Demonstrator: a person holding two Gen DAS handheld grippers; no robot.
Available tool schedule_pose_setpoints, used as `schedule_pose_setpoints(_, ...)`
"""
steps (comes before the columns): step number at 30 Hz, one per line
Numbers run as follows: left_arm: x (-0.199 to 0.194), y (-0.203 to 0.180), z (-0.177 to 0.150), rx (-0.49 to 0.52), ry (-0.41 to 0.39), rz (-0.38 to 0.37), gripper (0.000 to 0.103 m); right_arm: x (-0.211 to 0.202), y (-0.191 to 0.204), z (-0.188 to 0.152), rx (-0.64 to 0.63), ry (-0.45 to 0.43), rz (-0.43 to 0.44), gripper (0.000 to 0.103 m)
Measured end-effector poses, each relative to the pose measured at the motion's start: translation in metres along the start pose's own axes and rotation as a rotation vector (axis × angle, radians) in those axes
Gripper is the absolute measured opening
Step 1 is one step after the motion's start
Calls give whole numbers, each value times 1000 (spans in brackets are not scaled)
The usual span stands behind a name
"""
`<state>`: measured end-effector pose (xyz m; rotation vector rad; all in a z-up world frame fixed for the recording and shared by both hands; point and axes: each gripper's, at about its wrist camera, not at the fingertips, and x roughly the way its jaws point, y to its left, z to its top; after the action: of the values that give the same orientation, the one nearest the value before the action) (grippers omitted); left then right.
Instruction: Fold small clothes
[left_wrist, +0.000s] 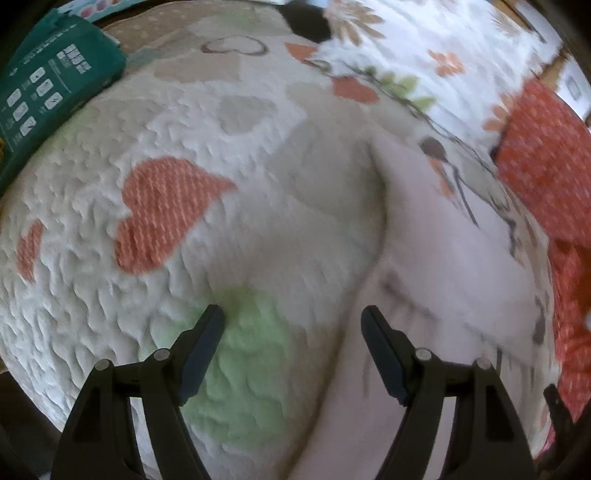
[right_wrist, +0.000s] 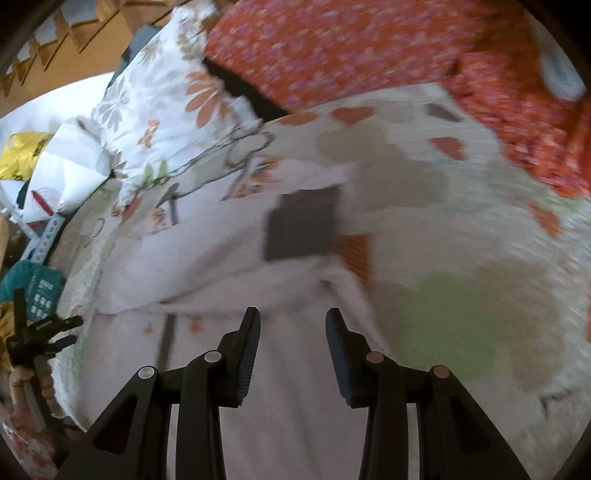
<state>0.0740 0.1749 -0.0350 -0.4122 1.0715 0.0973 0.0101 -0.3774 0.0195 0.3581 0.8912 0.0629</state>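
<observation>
A small pale pink garment (left_wrist: 436, 258) with a printed bird lies on a quilted bedspread (left_wrist: 177, 122) with orange hearts. In the right wrist view the same garment (right_wrist: 229, 258) spreads flat, with a dark square patch (right_wrist: 303, 227) on it. My left gripper (left_wrist: 291, 314) is open and empty, just above the bedspread at the garment's left edge. My right gripper (right_wrist: 292, 314) is open and empty, hovering over the garment's near part. The left gripper also shows at the right wrist view's left edge (right_wrist: 44, 332).
A teal package (left_wrist: 48, 88) lies at the bedspread's far left. A floral pillow (right_wrist: 159, 96) and an orange patterned cushion (right_wrist: 351, 48) lie at the head of the bed. A yellow bag (right_wrist: 22, 155) and white bag (right_wrist: 70, 162) sit beyond.
</observation>
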Motion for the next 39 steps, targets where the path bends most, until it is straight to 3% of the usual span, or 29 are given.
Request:
schedule_pose_setpoints(2, -3, -1, -14, 28, -6, -19, 55, -7, -19, -14, 49, -4, -22, 45)
schedule_pose_setpoints(3, -7, -3, -25, 40, -12, -34, 53, -8, -33, -24, 103, 15, -13, 45)
schedule_pose_setpoints(5, -13, -4, -42, 40, -17, -64, 53, -5, -50, -38, 197, 46, 37, 45)
schedule_pose_setpoints(7, -17, -4, -60, 36, -29, -97, 53, 0, -64, -55, 286, 92, 157, 45)
schedule_pose_setpoints(9, -21, -5, -79, 33, -47, -115, 53, 3, -68, -69, 333, 118, 270, 45)
schedule_pose_setpoints(13, -27, -3, -113, 17, -61, -171, 53, 3, -69, -88, 391, 170, 407, 45)
schedule_pose_setpoints(16, -28, 5, -130, -30, -31, -235, 53, 2, -67, -102, 420, 195, 473, 45)
schedule_pose_setpoints(21, -28, 8, -151, -40, -2, -264, 53, 0, -60, -124, 423, 259, 547, 45)
schedule_pose_setpoints(29, -15, 10, -190, -82, 136, -340, 53, -4, -33, -156, 353, 344, 565, 45)
schedule_pose_setpoints(34, -17, 1, -201, -57, 146, -339, 51, -4, -12, -175, 284, 385, 521, 45)
schedule_pose_setpoints(36, -19, -2, -204, -53, 151, -339, 28, -3, -5, -182, 261, 393, 493, 34)
schedule_pose_setpoints(37, -20, -3, -205, -49, 154, -328, 10, -3, -3, -184, 251, 392, 478, 30)
schedule_pose_setpoints(39, -27, -2, -206, -53, 145, -315, 9, -4, -3, -185, 239, 380, 440, 10)
